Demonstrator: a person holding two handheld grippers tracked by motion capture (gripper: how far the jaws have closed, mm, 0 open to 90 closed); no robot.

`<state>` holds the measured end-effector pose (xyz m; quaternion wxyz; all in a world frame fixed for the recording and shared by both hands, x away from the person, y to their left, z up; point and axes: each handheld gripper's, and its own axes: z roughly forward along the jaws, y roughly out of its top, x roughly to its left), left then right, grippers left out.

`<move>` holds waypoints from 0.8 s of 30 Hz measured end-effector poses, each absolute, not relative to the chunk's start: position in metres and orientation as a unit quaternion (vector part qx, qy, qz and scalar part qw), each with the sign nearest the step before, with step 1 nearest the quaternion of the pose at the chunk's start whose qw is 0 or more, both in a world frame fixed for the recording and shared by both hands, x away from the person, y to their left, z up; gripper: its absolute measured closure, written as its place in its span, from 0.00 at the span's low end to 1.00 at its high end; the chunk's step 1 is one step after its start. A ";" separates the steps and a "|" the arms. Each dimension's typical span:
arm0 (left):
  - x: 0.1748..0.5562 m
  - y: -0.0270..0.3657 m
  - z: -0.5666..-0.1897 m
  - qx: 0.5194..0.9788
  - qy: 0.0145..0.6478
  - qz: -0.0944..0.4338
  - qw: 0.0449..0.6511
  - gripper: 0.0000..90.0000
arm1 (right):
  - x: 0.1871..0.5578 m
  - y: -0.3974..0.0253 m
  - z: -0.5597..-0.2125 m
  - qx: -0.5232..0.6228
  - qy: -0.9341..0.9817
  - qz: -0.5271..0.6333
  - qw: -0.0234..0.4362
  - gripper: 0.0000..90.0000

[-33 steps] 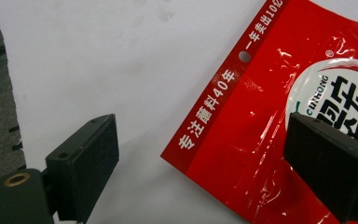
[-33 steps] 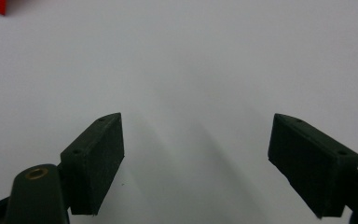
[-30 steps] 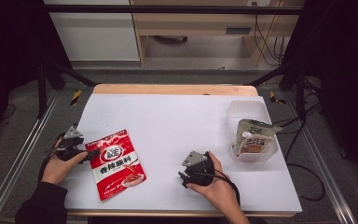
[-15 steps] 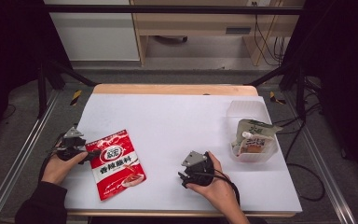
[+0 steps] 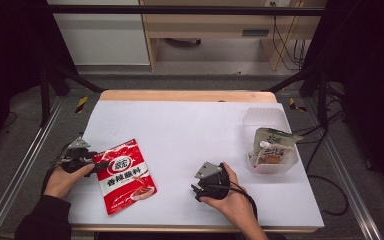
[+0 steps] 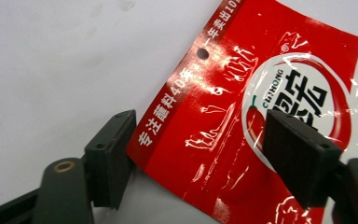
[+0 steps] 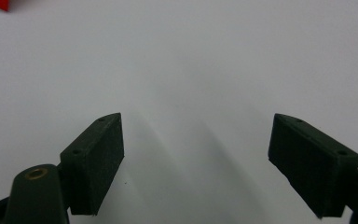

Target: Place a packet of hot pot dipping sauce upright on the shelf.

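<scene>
Left gripper [image 5: 96, 165] at the red sauce packet [image 5: 127, 175], right gripper [image 5: 198, 188] idle on the white worktop [image 5: 190, 130].

The packet lies flat near the worktop's front-left corner, one short end turned toward the left edge. In the left gripper view the fingers [image 6: 109, 156] are spread wide on either side of that end of the red sauce packet [image 6: 242, 121], one at its corner by the punched hole, the other over the printed logo, not pinching it. The right gripper rests near the front edge with its fingers [image 7: 95, 158] spread over bare worktop. By the right edge, a clear tub [image 5: 260, 117] holds a pale spouted pouch [image 5: 272, 147].
</scene>
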<state>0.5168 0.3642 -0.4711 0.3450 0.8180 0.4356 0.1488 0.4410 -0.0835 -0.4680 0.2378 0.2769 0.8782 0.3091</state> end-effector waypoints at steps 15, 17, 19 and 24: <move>0.511 0.359 -0.466 0.828 0.419 0.122 0.352 0.48 | 0.441 -0.083 -0.469 0.273 0.881 0.305 0.236 0.21; 0.511 0.358 -0.466 0.831 0.416 0.124 0.349 0.48 | 0.441 -0.083 -0.469 0.273 0.881 0.305 0.236 0.21; 0.511 0.356 -0.467 0.834 0.412 0.131 0.343 0.50 | 0.441 -0.083 -0.469 0.271 0.883 0.304 0.234 0.21; 0.511 0.355 -0.467 0.835 0.409 0.135 0.343 0.55 | 0.440 -0.083 -0.469 0.272 0.883 0.304 0.233 0.21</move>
